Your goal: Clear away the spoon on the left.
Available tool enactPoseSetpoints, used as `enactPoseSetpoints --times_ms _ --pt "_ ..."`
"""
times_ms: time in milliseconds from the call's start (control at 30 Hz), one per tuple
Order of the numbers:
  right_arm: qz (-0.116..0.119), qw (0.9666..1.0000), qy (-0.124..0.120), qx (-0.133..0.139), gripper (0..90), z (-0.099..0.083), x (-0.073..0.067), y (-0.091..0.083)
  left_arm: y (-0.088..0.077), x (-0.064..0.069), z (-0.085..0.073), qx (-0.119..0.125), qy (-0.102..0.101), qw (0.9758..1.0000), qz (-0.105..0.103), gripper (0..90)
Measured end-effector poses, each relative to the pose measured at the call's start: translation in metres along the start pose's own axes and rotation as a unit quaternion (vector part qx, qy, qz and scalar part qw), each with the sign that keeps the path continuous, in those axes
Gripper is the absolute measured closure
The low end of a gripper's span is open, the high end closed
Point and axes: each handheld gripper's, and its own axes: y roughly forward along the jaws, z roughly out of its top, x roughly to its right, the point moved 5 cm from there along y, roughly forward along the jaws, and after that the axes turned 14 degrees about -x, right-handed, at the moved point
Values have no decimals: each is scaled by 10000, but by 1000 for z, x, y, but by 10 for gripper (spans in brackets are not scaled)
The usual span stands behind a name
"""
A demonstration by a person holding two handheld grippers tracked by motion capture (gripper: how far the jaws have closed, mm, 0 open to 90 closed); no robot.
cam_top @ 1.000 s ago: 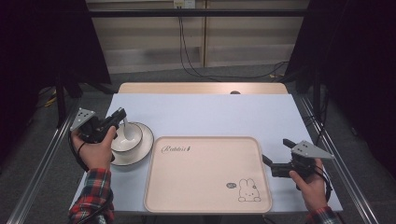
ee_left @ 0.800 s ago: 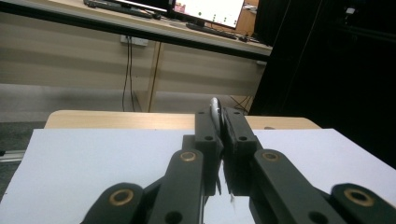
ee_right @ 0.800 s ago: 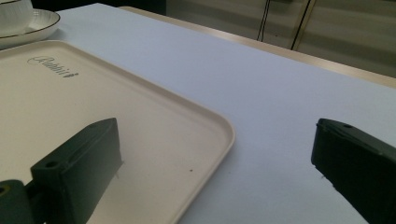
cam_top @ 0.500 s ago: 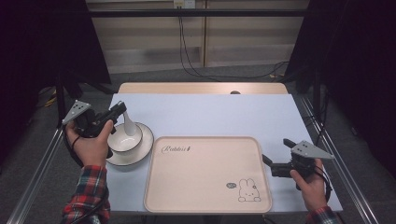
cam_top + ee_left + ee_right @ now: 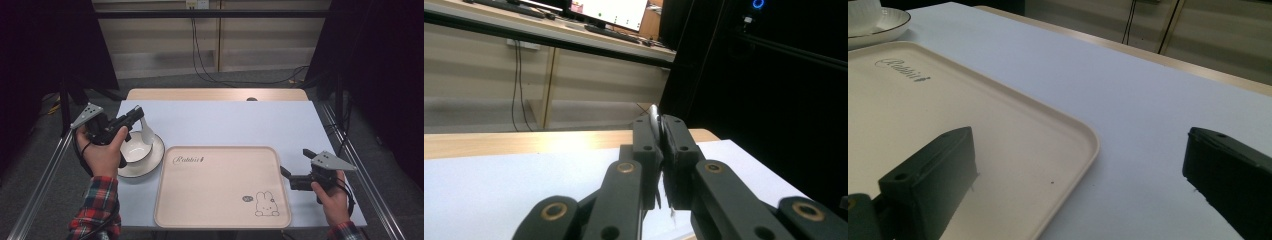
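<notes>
L gripper (image 5: 136, 114) is raised at table's (image 5: 240, 120) left edge, jaws clenched on a white spoon (image 5: 146, 134) hanging over the bowl (image 5: 134, 150) on its saucer (image 5: 150, 161). R gripper (image 5: 295, 167) rests low at the tray's (image 5: 220, 200) right rim, jaws spread, nothing between (right gripper view confirms). Bare table beyond the tray. Left gripper view: thin spoon edge pinched between pads.

Both sleeves are red plaid flannel. Each gripper, left gripper (image 5: 136, 112) and right gripper (image 5: 295, 166), is black with a grey three-cornered plate dotted with holes on top. The jaw links carry brass-coloured rivets, and black cables trail from the handles.
</notes>
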Motion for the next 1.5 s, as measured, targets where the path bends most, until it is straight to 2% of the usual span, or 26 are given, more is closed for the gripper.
enactPoseSetpoints --times_ms 67,100,133,433,833,867,1000,1100,1200,1267,1300,1500 --pt "27 10000 26 7 5 0 0 -1 1 1 -1 -33 23 10000 -22 857" --pt "7 10000 22 6 5 0 1 0 3 5 -2 -13 -61 10000 -75 857" --pt "4 10000 42 -9 5 0 1 0 3 5 -2 -13 -61 10000 -75 858" --pt "17 10000 -13 -10 6 0 -1 1 10 16 -9 -182 36 9995 -244 858" --pt "28 10000 -19 -15 5 0 -1 2 20 29 -17 -336 66 9983 -475 858" --pt "48 10000 -31 -29 6 0 -1 2 21 30 -18 -335 68 9979 -543 858" --pt "59 10000 -41 -49 6 -1 -2 2 23 33 -20 -316 7 9979 -563 858" --pt "77 9999 -44 -58 6 -1 -2 2 23 37 -25 -460 107 9967 -653 858" --pt "51 10000 -38 -76 6 -1 -3 4 24 41 -26 -436 50 9964 -729 858" --pt "68 9999 -76 -51 6 0 -5 4 26 44 -30 -508 56 9960 -729 858" --pt "89 9999 -97 -57 6 0 -5 4 27 45 -31 -503 62 9953 -827 857" --pt "95 9999 -86 -57 6 -1 -5 4 30 49 -41 -643 34 9939 -895 858"
